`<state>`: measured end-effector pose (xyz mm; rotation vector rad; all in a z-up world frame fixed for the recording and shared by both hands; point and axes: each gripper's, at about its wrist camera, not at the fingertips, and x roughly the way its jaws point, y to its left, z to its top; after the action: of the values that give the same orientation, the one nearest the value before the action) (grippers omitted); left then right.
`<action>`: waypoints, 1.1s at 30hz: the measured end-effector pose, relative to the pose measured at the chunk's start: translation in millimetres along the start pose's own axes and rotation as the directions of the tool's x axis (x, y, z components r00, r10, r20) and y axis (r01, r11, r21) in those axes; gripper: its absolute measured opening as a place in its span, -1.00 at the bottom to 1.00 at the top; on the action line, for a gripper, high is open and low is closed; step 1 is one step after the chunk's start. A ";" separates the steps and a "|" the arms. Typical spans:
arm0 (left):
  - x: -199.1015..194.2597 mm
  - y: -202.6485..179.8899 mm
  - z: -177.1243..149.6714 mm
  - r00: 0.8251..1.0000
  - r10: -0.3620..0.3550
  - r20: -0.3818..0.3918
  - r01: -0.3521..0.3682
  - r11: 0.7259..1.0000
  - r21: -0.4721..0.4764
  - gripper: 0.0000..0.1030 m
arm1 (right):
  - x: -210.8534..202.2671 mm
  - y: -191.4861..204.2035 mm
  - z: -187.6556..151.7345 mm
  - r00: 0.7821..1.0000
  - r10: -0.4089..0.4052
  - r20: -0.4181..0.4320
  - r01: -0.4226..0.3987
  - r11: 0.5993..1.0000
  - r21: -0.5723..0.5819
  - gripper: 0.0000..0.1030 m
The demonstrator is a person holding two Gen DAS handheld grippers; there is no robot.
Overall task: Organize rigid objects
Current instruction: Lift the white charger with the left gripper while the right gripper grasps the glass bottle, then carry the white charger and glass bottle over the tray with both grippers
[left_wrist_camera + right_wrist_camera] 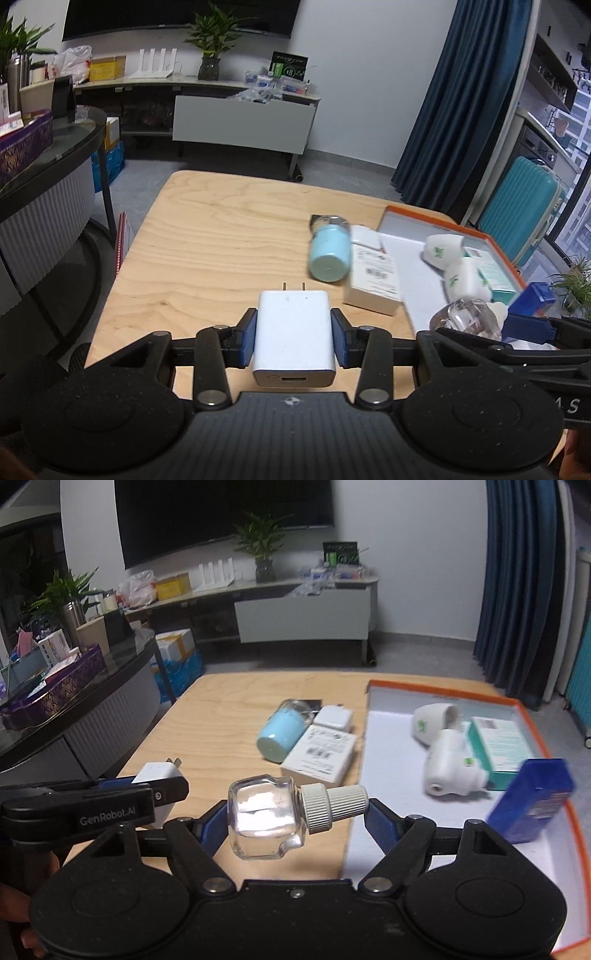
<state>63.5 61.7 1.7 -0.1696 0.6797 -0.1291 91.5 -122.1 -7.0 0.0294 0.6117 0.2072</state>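
Two grippers point downward over the table (207,236): the left gripper (293,338) clamps a white charger (293,332), while only the right view shows the right gripper (291,818) clamping a glass bottle (264,818) at lower centre.

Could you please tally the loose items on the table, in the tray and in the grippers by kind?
Chargers: 2 (held charger, table charger)
Bottles: 2 (clear bottle, light-blue bottle)
Boxes: 3 (white box, teal box, blue box)
White plug-in units: 2 (far unit, near unit)
Total: 9
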 end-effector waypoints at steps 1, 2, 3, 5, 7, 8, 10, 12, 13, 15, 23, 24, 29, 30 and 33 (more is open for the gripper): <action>-2.4 -3.9 -0.5 1.000 -0.003 0.002 0.003 1.000 -0.002 -0.20 | -5.2 -3.3 -1.2 1.000 -0.004 0.007 0.004 1.000 0.000 0.79; -4.8 -7.9 -1.0 1.000 -0.007 0.004 0.007 1.000 -0.003 -0.20 | -9.9 -6.9 -2.8 1.000 -0.008 0.012 0.008 1.000 0.000 0.79; -7.2 -12.5 -1.8 1.000 -0.011 0.008 0.011 1.000 -0.001 -0.20 | -13.8 -10.9 -4.0 1.000 -0.010 0.016 0.010 1.000 0.002 0.79; -10.5 -22.2 -3.0 1.000 -0.012 0.013 0.012 1.000 0.009 -0.20 | -22.0 -19.3 -6.8 1.000 -0.018 0.025 0.018 1.000 0.010 0.79; -12.8 -30.4 -3.9 1.000 -0.022 0.013 0.022 1.000 0.009 -0.20 | -30.1 -27.9 -10.4 0.999 -0.030 0.034 0.030 0.999 0.020 0.79; -13.5 -35.0 -4.3 1.000 -0.028 0.011 0.027 1.000 0.011 -0.20 | -34.0 -32.4 -11.6 0.999 -0.035 0.037 0.034 0.999 0.028 0.79; -15.5 -43.6 -5.7 0.999 -0.037 0.010 0.036 0.999 0.019 -0.20 | -40.7 -41.6 -13.6 0.998 -0.051 0.047 0.049 0.998 0.043 0.79; -16.7 -52.8 -6.5 0.999 -0.049 0.009 0.049 0.998 0.028 -0.20 | -46.7 -49.4 -15.7 0.996 -0.070 0.056 0.067 0.996 0.051 0.79; -16.7 -57.3 -6.9 0.998 -0.057 0.006 0.057 0.998 0.032 -0.20 | -50.0 -54.2 -16.6 0.995 -0.077 0.060 0.073 0.996 0.058 0.79; -15.8 -66.4 -8.0 0.998 -0.068 0.003 0.068 0.997 0.041 -0.20 | -55.2 -63.4 -18.3 0.993 -0.092 0.067 0.087 0.993 0.075 0.79; -7.9 -99.2 -10.2 0.993 -0.115 -0.020 0.116 0.990 0.075 -0.20 | -68.9 -94.2 -26.2 0.985 -0.150 0.080 0.140 0.983 0.121 0.79; -6.4 -102.7 -9.6 0.993 -0.119 -0.023 0.120 0.989 0.080 -0.20 | -70.1 -97.4 -26.7 0.984 -0.156 0.081 0.145 0.981 0.127 0.79; 0.1 -119.0 -7.8 0.991 -0.128 -0.029 0.131 0.987 0.098 -0.20 | -75.4 -110.1 -26.6 0.979 -0.180 0.092 0.165 0.975 0.148 0.79; 1.3 -121.8 -8.0 0.991 -0.131 -0.032 0.134 0.986 0.099 -0.20 | -76.0 -112.2 -26.8 0.979 -0.183 0.093 0.168 0.974 0.152 0.79; 3.5 -130.1 -8.7 0.991 -0.132 -0.037 0.135 0.985 0.110 -0.20 | -77.7 -119.2 -27.7 0.977 -0.193 0.096 0.175 0.971 0.163 0.79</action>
<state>52.5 -67.1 18.7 -0.1055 0.6889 -0.2986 35.5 -255.4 3.8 0.1320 0.5143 -0.0224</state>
